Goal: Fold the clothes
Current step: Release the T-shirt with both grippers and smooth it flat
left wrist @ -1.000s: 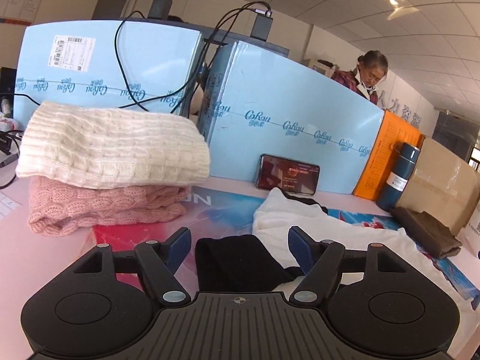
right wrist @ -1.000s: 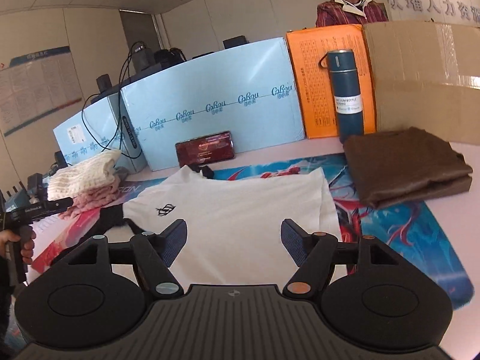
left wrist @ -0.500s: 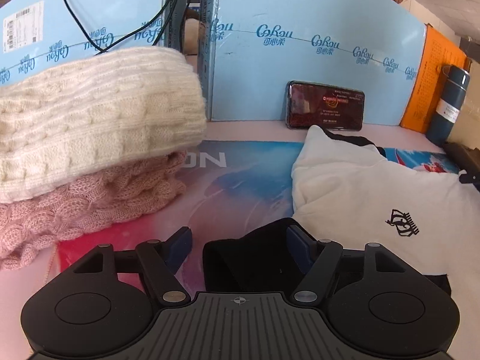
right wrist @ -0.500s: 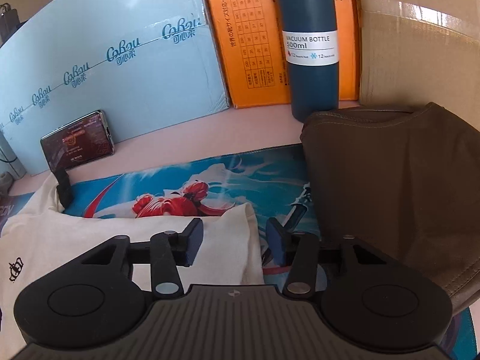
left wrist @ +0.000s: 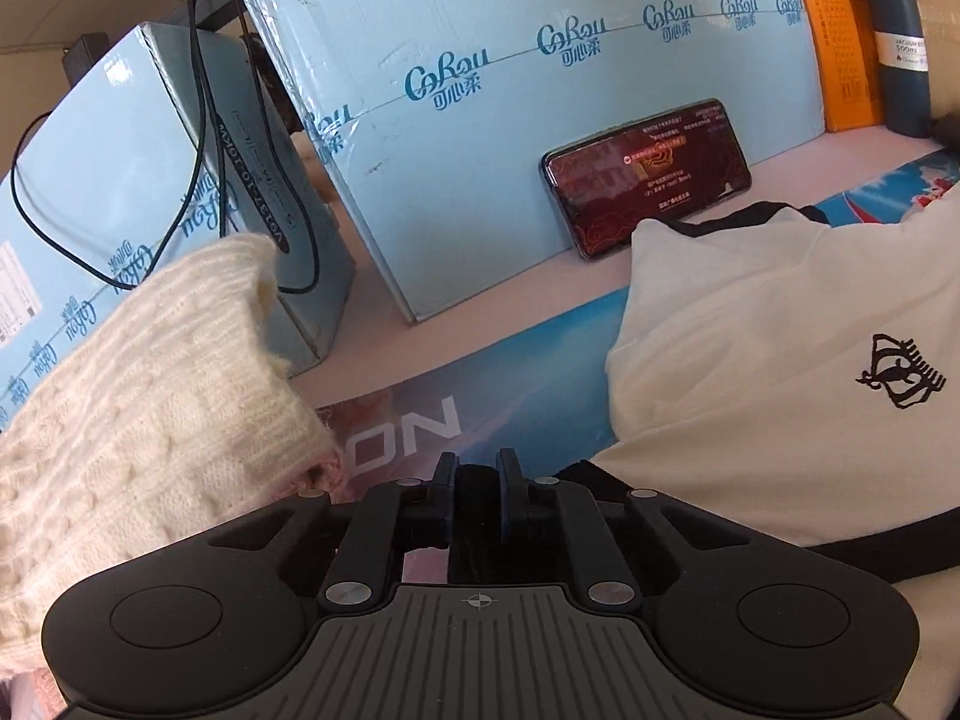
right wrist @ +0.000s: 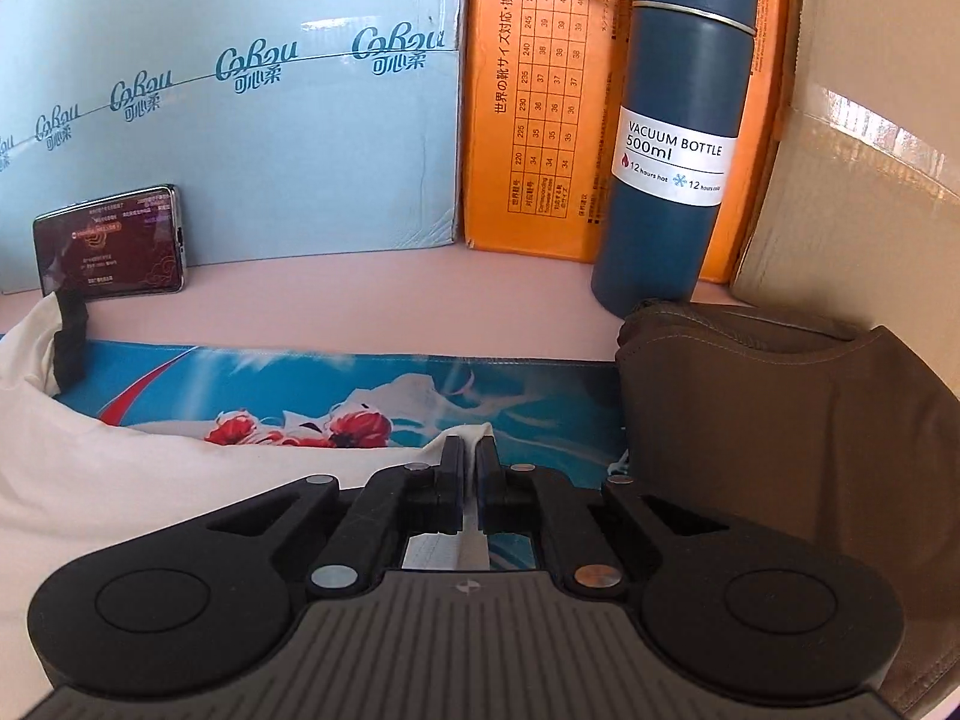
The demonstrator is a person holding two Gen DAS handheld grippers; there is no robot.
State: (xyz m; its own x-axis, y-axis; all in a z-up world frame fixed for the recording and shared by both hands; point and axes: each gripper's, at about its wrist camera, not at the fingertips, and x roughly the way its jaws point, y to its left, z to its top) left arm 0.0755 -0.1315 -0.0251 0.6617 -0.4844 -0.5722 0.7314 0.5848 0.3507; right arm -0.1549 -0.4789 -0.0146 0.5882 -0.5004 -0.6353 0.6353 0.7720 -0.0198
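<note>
A white T-shirt (left wrist: 780, 360) with a black logo (left wrist: 900, 378) and black sleeves lies spread on the printed mat (right wrist: 360, 384). My left gripper (left wrist: 477, 468) is at the shirt's left side. Its jaws are closing, and the pads pinch the black sleeve (left wrist: 585, 477). In the right wrist view the white T-shirt (right wrist: 150, 480) fills the lower left. My right gripper (right wrist: 470, 450) is shut on the shirt's right corner (right wrist: 474, 433), which pokes up between the pads.
A cream knit sweater (left wrist: 138, 396) is stacked on a pink one (left wrist: 327, 471) close on the left. Blue boxes (left wrist: 510, 150), a propped phone (left wrist: 648, 174) and an orange box (right wrist: 540, 120) line the back. A vacuum bottle (right wrist: 678, 120) and a folded brown garment (right wrist: 780, 450) sit right.
Both grippers came down and forward onto the shirt and closed from wide open. The left rolled and took the black sleeve; the right swung right and took the white corner.
</note>
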